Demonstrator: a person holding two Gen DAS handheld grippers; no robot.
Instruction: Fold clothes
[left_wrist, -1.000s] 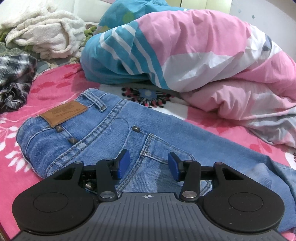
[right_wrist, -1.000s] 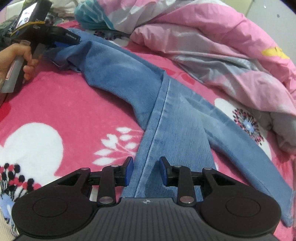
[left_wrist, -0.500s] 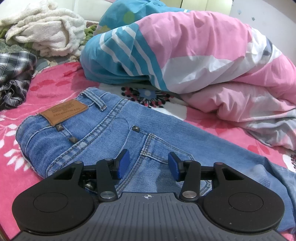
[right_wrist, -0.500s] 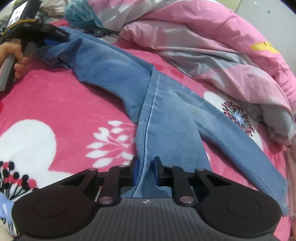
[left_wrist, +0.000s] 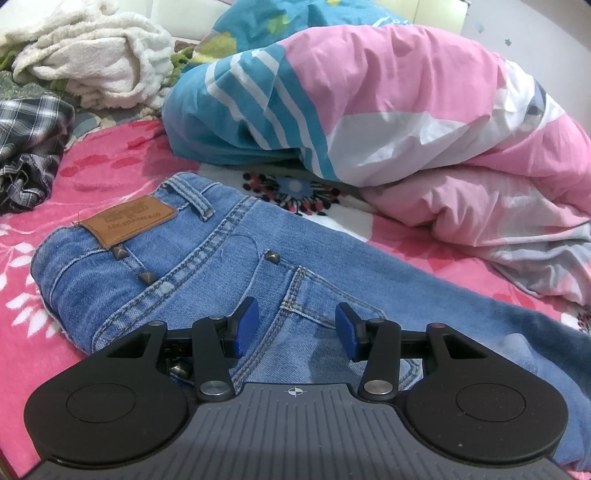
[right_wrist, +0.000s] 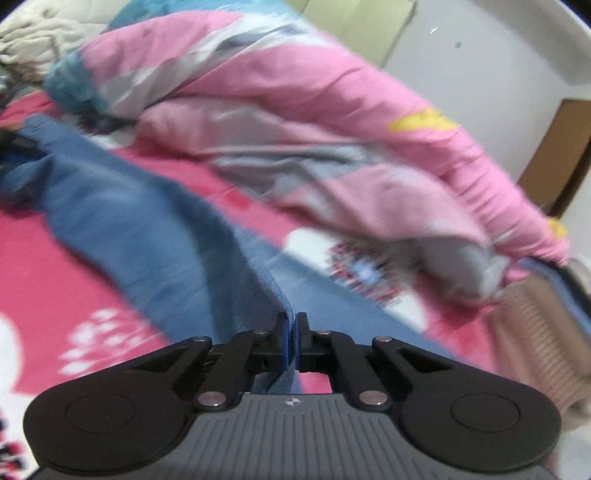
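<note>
Blue jeans (left_wrist: 207, 266) are lying on a pink bed (left_wrist: 110, 166). The right gripper (right_wrist: 292, 332) is pinching a leg fold; the left gripper (left_wrist: 295, 325), fingers apart, is hovering over the seat.

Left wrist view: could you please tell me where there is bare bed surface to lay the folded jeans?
Bare pink blanket lies between the jeans waistband, the plaid shirt and the duvet; a narrower strip runs left of the waistband. Behind, the duvet and the white fleece crowd the bed.

Blue jeans (left_wrist: 207, 266) (brown patch (left_wrist: 127, 225)) lie on a pink floral blanket (left_wrist: 110, 173) beside a pink-and-teal striped duvet (left_wrist: 369, 110).
</note>
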